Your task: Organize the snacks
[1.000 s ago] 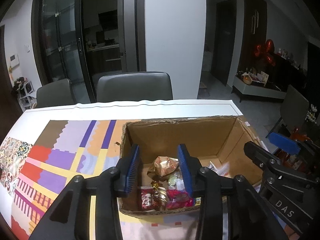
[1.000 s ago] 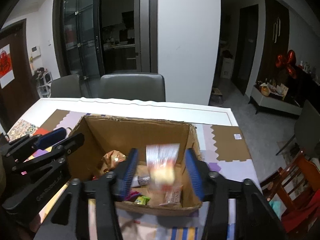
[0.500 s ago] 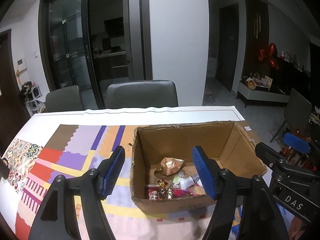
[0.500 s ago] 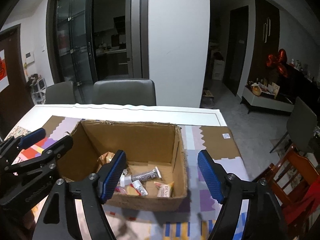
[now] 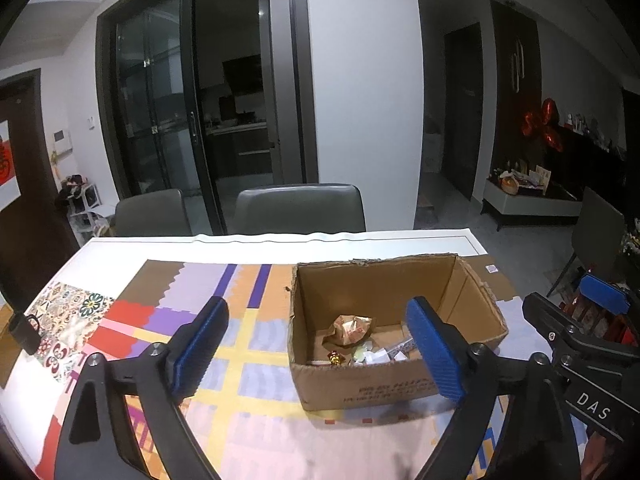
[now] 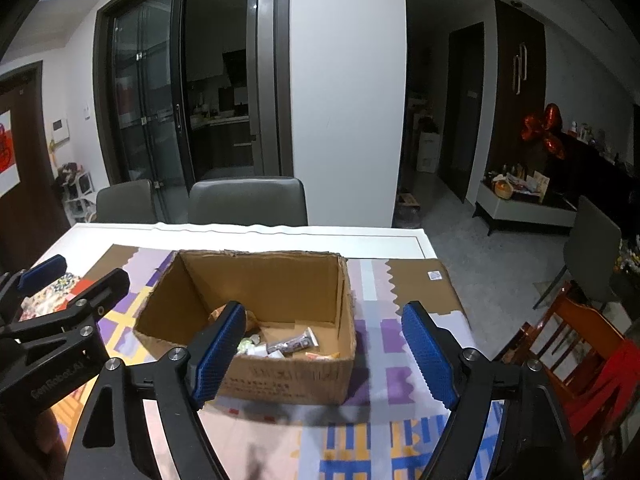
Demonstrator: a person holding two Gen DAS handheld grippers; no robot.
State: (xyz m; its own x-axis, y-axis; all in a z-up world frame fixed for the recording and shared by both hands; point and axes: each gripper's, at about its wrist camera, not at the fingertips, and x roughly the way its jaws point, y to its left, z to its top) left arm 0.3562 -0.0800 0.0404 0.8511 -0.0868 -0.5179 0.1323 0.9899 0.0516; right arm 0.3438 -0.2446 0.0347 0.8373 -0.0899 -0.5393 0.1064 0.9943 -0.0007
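Left wrist view
Left gripper [image 5: 318,350]: jaws wide apart, nothing between the blue pads [image 5: 200,350]; held above the near part of the table.
Box [image 5: 394,386]: open cardboard, standing on the patterned cloth [image 5: 240,376] toward the table's right edge; the right pad overlaps its near right corner in the picture.
Snacks [image 5: 350,330]: a crumpled tan wrapper and several small packets on the box floor, toward its near wall.
Right gripper [image 5: 592,312]: seen at the picture's right edge, beside the box; jaws apart.
Table [image 5: 328,240]: white far edge bare, two grey chairs [image 5: 298,208] behind it.

Right wrist view
Right gripper [image 6: 324,354]: jaws wide apart, holding nothing.
Box [image 6: 288,382]: just ahead, the left pad overlapping its near wall.
Snacks [image 6: 292,345]: packets lie along the near wall inside the box.
Left gripper [image 6: 68,280]: at left, beside the box, jaws apart.
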